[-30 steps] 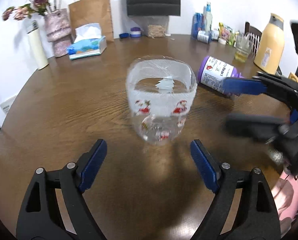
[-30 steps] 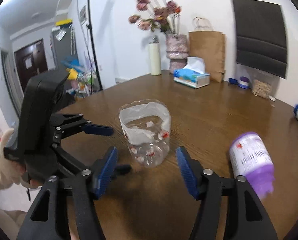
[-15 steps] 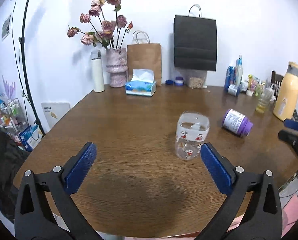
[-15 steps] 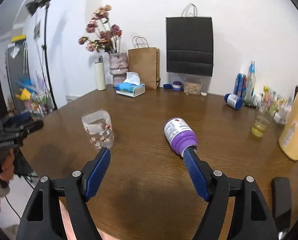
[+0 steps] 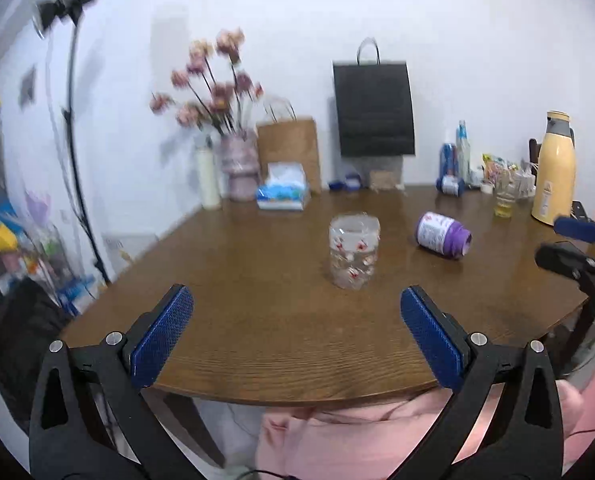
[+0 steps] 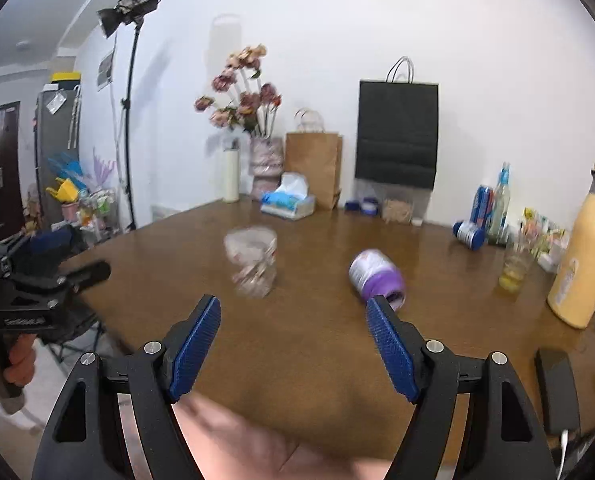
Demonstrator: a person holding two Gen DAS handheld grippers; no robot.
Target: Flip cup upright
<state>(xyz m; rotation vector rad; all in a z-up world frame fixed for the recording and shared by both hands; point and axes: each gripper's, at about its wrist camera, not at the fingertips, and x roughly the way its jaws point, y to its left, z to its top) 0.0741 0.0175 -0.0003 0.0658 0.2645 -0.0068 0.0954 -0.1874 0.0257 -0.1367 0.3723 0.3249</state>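
A clear plastic cup [image 5: 353, 254] with small red and white prints stands on the brown table [image 5: 257, 320], wide mouth up. It also shows, blurred, in the right wrist view [image 6: 252, 265]. My left gripper [image 5: 297, 332] is open and empty, held back over the table's near edge, well short of the cup. My right gripper [image 6: 293, 344] is open and empty, also pulled back near the table edge, with the cup ahead and to the left. The right gripper also shows at the far right of the left wrist view [image 5: 577, 244].
A purple-capped bottle [image 5: 443, 235] lies on its side right of the cup. A yellow thermos [image 5: 555, 174], a glass [image 5: 504, 200] and cans stand at the back right. A tissue box [image 5: 283, 192], vase, paper bags line the back. A dark phone [image 6: 555, 392] lies near the right edge.
Both grippers have drawn back from the cup toward the table's near edge, and both stay open. The cup stands where it was.
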